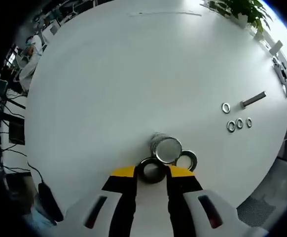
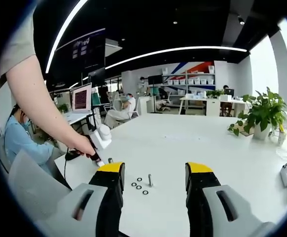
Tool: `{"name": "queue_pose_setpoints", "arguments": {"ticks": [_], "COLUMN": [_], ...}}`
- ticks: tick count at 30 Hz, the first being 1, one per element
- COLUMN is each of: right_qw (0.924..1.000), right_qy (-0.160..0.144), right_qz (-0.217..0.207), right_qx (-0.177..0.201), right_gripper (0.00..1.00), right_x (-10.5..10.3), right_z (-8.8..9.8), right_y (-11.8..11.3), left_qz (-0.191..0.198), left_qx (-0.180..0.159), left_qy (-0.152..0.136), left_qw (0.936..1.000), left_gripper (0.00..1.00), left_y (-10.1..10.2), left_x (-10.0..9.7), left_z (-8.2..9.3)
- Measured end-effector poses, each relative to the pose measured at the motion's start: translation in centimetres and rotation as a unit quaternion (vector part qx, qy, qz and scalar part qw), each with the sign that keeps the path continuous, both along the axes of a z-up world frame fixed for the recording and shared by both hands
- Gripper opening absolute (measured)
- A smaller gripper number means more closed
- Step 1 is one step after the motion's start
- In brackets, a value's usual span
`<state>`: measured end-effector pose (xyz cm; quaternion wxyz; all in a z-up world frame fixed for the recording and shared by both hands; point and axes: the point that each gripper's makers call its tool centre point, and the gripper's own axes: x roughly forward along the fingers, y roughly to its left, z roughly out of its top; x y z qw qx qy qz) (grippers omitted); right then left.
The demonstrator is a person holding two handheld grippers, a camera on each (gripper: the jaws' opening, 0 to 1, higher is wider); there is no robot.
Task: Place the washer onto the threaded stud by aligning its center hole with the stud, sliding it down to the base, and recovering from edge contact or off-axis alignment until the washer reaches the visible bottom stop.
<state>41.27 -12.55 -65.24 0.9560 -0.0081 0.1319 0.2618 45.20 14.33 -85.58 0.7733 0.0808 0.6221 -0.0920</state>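
In the left gripper view I look down on a white table. A thick threaded stud stands upright, its shiny top facing the camera. My left gripper is shut on a dark ring-shaped washer, held between the yellow-tipped jaws just short of the stud and to its left. A second large washer lies flat beside the stud. My right gripper hovers well above the table, open, with nothing between its jaws. In the right gripper view a hand holds the left gripper at the table's left edge.
Several small washers and a small bolt lie to the right, seen as washers and bolt from the other side. A potted plant and white tools sit near the rim. A seated person is beyond the table.
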Motion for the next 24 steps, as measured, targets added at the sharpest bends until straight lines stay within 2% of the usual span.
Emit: {"name": "queue_pose_setpoints", "arguments": {"ticks": [16,24], "right_qw": [1.0,1.0], "right_qy": [0.0,0.002], "right_qz": [0.003,0.004], "right_qx": [0.003,0.006], "right_gripper": [0.52,0.52], "right_x": [-0.07,-0.08], "right_z": [0.06,0.02], "right_y": [0.12,0.14], "left_qz": [-0.03,-0.021], "left_qx": [0.023,0.006], "left_qy": [-0.031,-0.049], "left_qw": [0.9988,0.9986], "left_gripper": [0.26,0.27], "left_y": [0.58,0.86], "left_x": [0.31,0.48], "left_z": [0.0,-0.14]}}
